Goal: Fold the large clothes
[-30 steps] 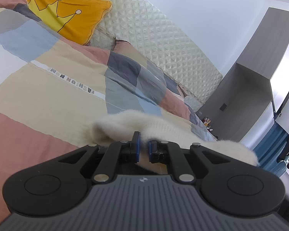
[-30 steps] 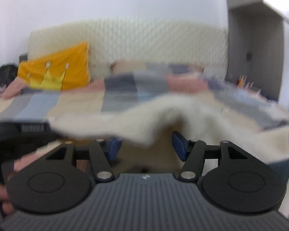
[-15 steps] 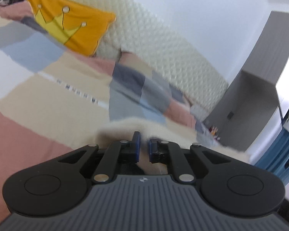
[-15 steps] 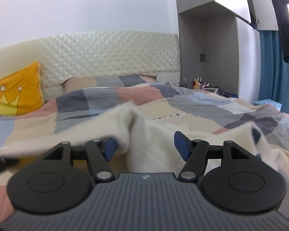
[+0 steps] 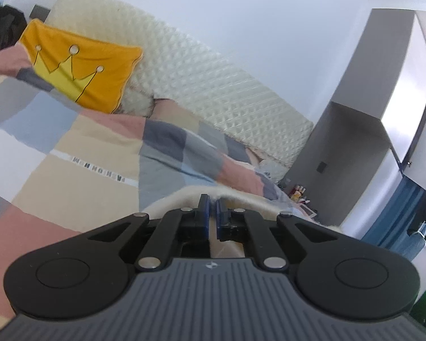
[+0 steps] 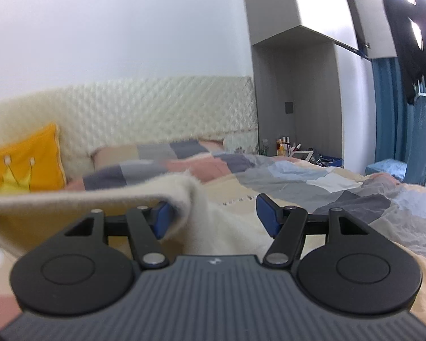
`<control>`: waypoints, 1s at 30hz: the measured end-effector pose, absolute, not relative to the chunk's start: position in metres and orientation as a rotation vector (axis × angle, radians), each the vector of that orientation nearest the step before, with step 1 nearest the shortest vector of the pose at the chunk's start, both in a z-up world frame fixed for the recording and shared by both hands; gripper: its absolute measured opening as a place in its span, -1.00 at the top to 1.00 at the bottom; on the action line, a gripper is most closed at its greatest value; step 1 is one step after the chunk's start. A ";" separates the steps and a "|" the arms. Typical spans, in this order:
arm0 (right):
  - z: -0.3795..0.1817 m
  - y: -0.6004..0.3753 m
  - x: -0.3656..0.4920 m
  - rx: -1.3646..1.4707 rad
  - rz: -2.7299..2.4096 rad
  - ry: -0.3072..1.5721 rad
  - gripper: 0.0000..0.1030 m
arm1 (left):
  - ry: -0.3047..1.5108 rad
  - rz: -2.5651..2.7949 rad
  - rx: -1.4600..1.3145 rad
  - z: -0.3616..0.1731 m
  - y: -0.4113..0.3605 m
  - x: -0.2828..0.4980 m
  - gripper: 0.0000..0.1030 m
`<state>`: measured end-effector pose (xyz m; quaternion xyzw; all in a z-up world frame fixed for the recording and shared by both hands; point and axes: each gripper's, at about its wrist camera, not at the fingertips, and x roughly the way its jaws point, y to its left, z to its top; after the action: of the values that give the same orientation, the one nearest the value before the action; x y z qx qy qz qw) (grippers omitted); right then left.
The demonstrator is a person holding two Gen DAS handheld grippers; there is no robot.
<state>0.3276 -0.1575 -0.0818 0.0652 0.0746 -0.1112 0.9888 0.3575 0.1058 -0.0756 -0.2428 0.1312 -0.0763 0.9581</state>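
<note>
A bed is covered by a patchwork quilt (image 5: 79, 176) in pink, beige, grey and pale blue blocks, with a white strip of printed letters across one seam. A quilted cream headboard (image 5: 201, 85) is set against a plain white wall, and a yellow cushion (image 5: 76, 62) with a crown outline leans on it. Grey cupboards (image 6: 295, 91) are seen beside the bed, with small bottles (image 6: 282, 143) in the niche, a blue curtain (image 6: 394, 113) further along, and dark clothing hung above it.

The fluffy cream sweater (image 6: 224, 227) is held up off the quilt. Its edge is pinched between the blue pads of the left gripper (image 5: 212, 213), which are pressed nearly together on the fabric. The right gripper (image 6: 213, 216) is spread apart; a fold of the sweater is draped over its left pad, while the right pad is left bare.

Compared with a second ago, the left view sits higher, so less of the sweater and more of the headboard are shown. In the right view the cupboards and curtain have come into sight, and the cushion has slid toward the left edge.

The sweater is soft and fuzzy, the headboard diamond-stitched, the quilt lightly creased.
</note>
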 end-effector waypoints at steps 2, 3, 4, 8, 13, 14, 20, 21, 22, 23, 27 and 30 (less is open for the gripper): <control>-0.072 -0.168 0.315 0.176 -0.219 0.139 -0.23 | 0.233 -0.100 -0.443 -0.061 0.097 0.338 0.99; -0.069 -0.172 0.309 0.191 -0.223 0.134 -0.18 | 0.206 -0.059 -0.397 -0.051 0.092 0.326 1.00; -0.066 -0.177 0.302 0.206 -0.240 0.130 -0.16 | 0.186 -0.048 -0.374 -0.041 0.090 0.315 1.00; -0.066 -0.205 0.294 0.326 -0.198 0.218 -0.10 | 0.200 -0.060 -0.355 -0.019 0.087 0.286 1.00; -0.070 -0.223 0.300 0.346 -0.092 0.312 -0.06 | 0.260 -0.115 -0.347 -0.026 0.070 0.266 0.99; -0.069 -0.228 0.301 0.357 -0.075 0.326 -0.06 | 0.275 -0.125 -0.340 -0.033 0.063 0.264 0.99; -0.074 -0.248 0.317 0.408 -0.004 0.424 -0.06 | 0.385 -0.193 -0.259 -0.073 0.015 0.272 0.97; -0.076 -0.249 0.317 0.411 0.008 0.435 -0.06 | 0.401 -0.199 -0.247 -0.078 0.008 0.275 0.97; -0.079 -0.252 0.319 0.430 0.024 0.444 -0.06 | 0.419 -0.202 -0.228 -0.085 -0.001 0.278 0.96; -0.080 -0.254 0.320 0.449 0.038 0.450 -0.06 | 0.436 -0.208 -0.207 -0.090 -0.009 0.282 0.94; -0.083 -0.264 0.322 0.510 0.060 0.449 -0.07 | 0.481 -0.216 -0.126 -0.109 -0.037 0.302 0.66; -0.087 -0.269 0.325 0.561 0.074 0.454 -0.07 | 0.502 -0.210 -0.103 -0.122 -0.051 0.318 0.15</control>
<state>0.3252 -0.2693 -0.0869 0.2743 0.2220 0.0363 0.9350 0.3180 -0.0513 -0.1223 -0.0506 0.2478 -0.1038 0.9619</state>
